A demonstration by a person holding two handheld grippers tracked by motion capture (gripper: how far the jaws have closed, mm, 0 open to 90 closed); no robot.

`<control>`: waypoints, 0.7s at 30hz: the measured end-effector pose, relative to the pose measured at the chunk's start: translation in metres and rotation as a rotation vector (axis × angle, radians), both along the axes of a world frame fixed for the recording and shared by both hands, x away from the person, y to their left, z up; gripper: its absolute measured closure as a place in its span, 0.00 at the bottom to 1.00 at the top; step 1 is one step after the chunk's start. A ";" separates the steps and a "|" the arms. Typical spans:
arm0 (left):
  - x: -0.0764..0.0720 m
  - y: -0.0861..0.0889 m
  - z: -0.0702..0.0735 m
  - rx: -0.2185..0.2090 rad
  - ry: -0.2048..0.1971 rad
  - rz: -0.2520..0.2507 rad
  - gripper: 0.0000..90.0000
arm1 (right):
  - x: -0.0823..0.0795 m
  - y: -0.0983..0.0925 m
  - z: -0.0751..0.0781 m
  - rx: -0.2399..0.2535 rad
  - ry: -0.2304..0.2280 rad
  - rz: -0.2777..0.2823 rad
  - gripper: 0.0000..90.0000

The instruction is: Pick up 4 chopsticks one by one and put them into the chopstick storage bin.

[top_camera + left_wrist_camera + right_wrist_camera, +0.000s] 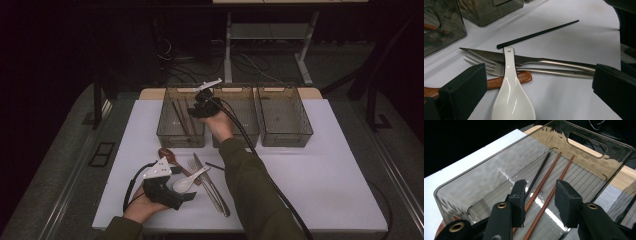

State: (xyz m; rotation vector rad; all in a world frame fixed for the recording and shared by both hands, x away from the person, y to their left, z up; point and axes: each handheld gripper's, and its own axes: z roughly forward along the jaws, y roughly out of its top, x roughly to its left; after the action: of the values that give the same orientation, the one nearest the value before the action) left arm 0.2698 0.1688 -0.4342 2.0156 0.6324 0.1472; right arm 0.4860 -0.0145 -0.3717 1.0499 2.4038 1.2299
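Observation:
My right gripper (200, 107) (540, 192) hangs open over the leftmost clear bin (165, 132) (486, 180), nothing between its pads. On that bin's floor lie one black chopstick (540, 171) and two brown chopsticks (551, 167). My left gripper (187, 196) (539, 75) rests near the front edge with its jaws wide apart, either side of a white ceramic spoon (187, 182) (511, 95) without touching it. The spoon lies across a steak knife (529, 60), a fork (481, 65) and a wooden spoon's handle (521, 77). A second black chopstick (215, 166) (536, 33) lies just beyond.
Two more clear bins (245, 137) (285, 117) stand in a row to the right of the first, at the back of the white mat (325, 165). The wooden spoon's bowl (167, 155) sits left of the cutlery pile. A cable trails along my right sleeve.

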 end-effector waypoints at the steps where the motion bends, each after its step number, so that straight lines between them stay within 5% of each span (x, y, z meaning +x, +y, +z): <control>1: 0.000 0.000 0.000 0.000 -0.001 0.000 0.00 | -0.001 -0.001 0.001 0.007 0.007 0.003 0.65; 8: 0.000 0.000 0.000 0.002 -0.001 -0.004 0.00 | -0.011 -0.008 0.003 0.026 0.003 0.039 0.58; 17: -0.001 -0.001 -0.001 -0.003 0.001 -0.001 0.00 | -0.036 -0.036 0.006 0.084 0.000 0.127 0.55; 21: 0.000 -0.001 -0.001 0.001 0.004 -0.007 0.00 | -0.051 -0.050 0.010 0.073 -0.015 0.153 0.54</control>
State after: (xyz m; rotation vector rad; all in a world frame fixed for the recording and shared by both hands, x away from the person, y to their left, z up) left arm 0.2695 0.1680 -0.4348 2.0191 0.6280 0.1397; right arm 0.4354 -0.0649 -0.3621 0.8864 2.4838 1.3798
